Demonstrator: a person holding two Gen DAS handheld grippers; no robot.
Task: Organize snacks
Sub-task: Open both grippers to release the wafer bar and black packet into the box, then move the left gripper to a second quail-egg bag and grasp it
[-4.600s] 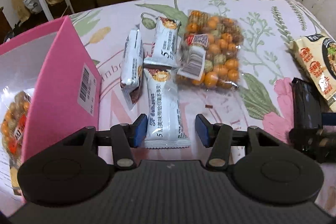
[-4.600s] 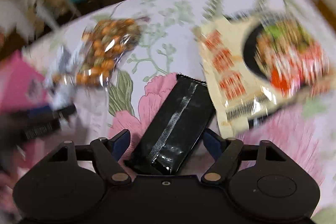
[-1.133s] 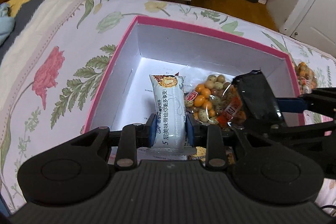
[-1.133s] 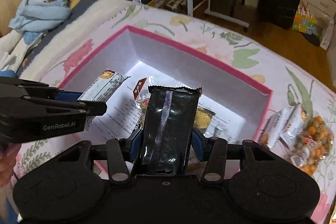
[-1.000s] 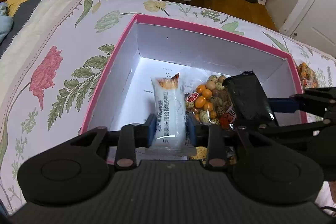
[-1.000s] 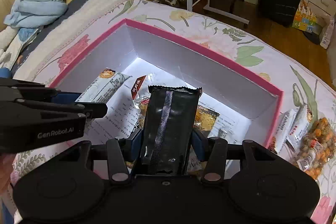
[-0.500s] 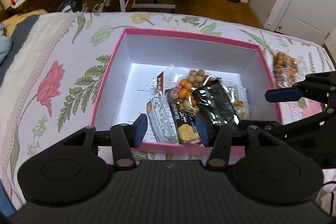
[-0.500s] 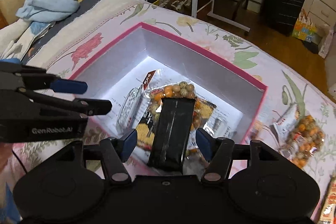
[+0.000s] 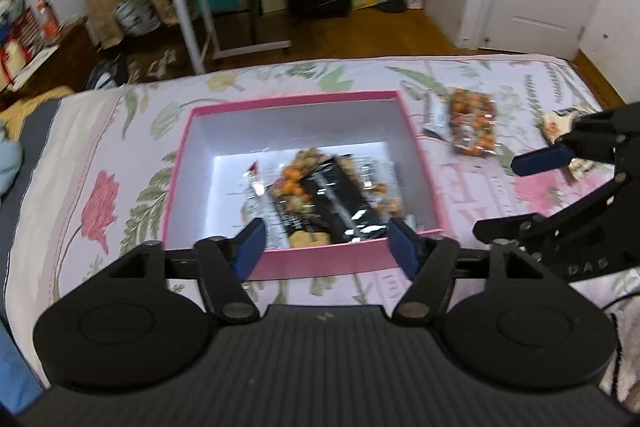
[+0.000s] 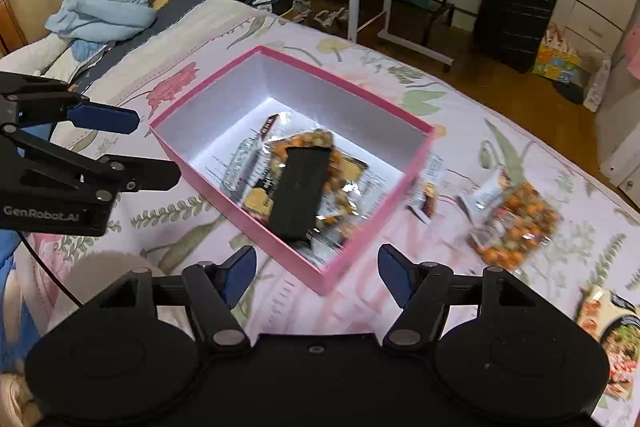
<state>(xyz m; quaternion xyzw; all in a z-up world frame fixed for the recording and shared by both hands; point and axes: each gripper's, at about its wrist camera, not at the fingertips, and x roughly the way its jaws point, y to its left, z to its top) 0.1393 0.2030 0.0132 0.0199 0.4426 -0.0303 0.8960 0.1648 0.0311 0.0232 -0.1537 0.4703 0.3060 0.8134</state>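
Both grippers hang above the flowered bedspread [image 10: 460,115] with nothing in them. The left gripper [image 9: 326,245] has just been spreading its jaws, and its blue pads now stand wide apart with only air between them, over the near wall of the pink box [image 9: 320,261]. The right gripper [image 10: 316,273] has likewise just been opening and is empty, its fingers gaping above the box's near corner. Down in the box the snacks lie in a loose heap: a black wrapper [image 10: 300,193] sits on top, slantwise across a clear bag of orange and green nuts [image 10: 316,143], with a pale bar [image 10: 242,163] lying beside it toward the left wall. Outside the box, to its right on the cover, another bag of orange nuts [image 10: 516,223] rests with small white packets [image 10: 486,193] just beside it, and a noodle packet [image 10: 612,327] lies further right, well apart from the box.
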